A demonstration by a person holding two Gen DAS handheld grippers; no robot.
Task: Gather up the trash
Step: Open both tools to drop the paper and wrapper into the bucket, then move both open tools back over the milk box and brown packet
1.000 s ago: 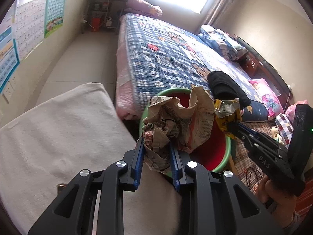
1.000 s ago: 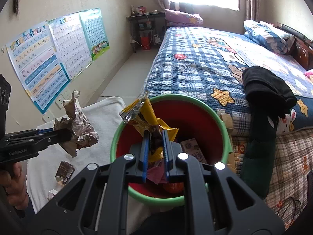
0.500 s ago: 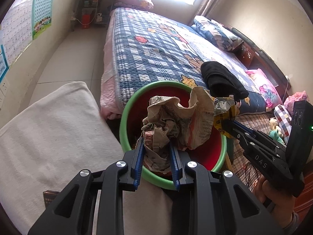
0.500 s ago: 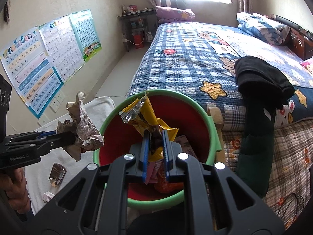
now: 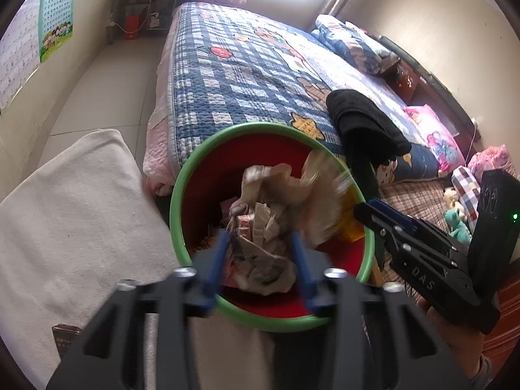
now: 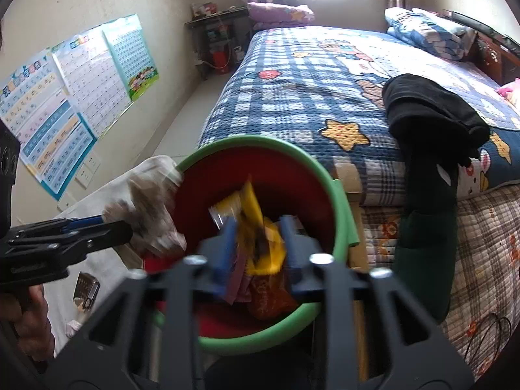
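The green-rimmed red bin (image 5: 177, 214) stands at the foot corner of the bed (image 5: 247, 74), with a white-covered cushion (image 5: 74, 208) just beside it on the side away from the bed.

Over the bin's mouth, the left claw (image 5: 258, 258) has its blue fingers (image 5: 216, 260) spread wide. The crumpled newspaper wad (image 5: 269, 224) sits between them, blurred; whether either finger touches it cannot be told. In the right wrist view the same left claw (image 6: 107, 226) reaches in over the bin's rim (image 6: 341, 201) from the cushion side, the wad (image 6: 152, 217) smeared at its tip.

The right claw (image 6: 258, 253) is also above the bin, its fingers (image 6: 227, 250) spread apart. The yellow snack wrapper (image 6: 256, 227) lies between them, blurred, over other packets inside the bin; contact with the fingers cannot be told. From the left wrist view the right claw (image 5: 362, 209) points over the rim from the bed side, with a smear of yellow (image 5: 349, 227) just below its tip.

On the bed beyond the bin, a black garment (image 6: 429, 110) hangs over the mattress edge. A small foil packet (image 6: 86, 287) lies on the cushion, near the bin.
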